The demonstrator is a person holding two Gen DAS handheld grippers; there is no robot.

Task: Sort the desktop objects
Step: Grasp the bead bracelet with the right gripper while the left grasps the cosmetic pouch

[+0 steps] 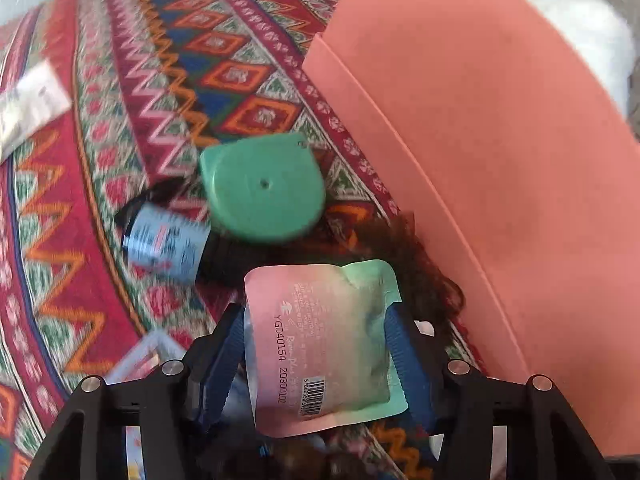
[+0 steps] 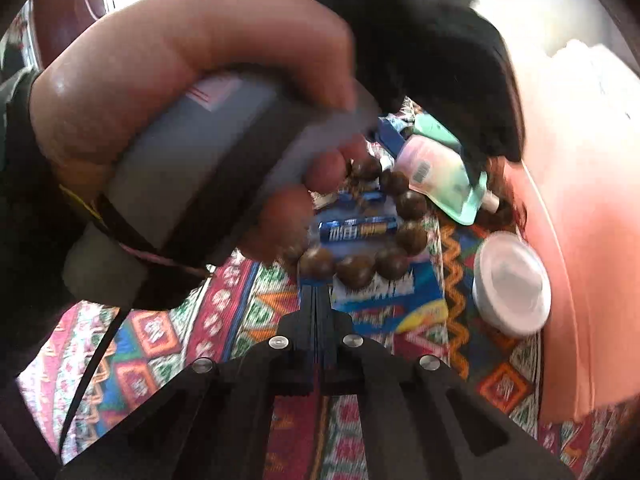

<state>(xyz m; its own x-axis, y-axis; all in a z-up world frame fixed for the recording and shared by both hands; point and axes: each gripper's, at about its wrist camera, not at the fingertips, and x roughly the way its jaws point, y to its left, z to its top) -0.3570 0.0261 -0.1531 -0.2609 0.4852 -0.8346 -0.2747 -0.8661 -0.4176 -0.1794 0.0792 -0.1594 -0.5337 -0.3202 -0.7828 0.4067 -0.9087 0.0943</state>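
My left gripper (image 1: 316,316) is shut on a pink-and-green sachet (image 1: 324,344) and holds it above the patterned cloth; the sachet also shows in the right wrist view (image 2: 438,172). Ahead of it lie a green tape measure (image 1: 262,190) and a small blue-labelled jar (image 1: 166,242) on its side. My right gripper (image 2: 316,292) is shut, fingers together, with a brown bead bracelet (image 2: 360,268) looped just beyond its tips. The bracelet rests over a blue battery pack (image 2: 356,230). The person's hand holding the left gripper (image 2: 192,120) fills the upper left.
A salmon-orange bin wall (image 1: 480,160) rises at the right, also in the right wrist view (image 2: 568,240). A white round lid (image 2: 512,284) lies beside it. A dark curly hairpiece (image 1: 420,276) sits by the bin. A white packet (image 1: 28,104) lies far left.
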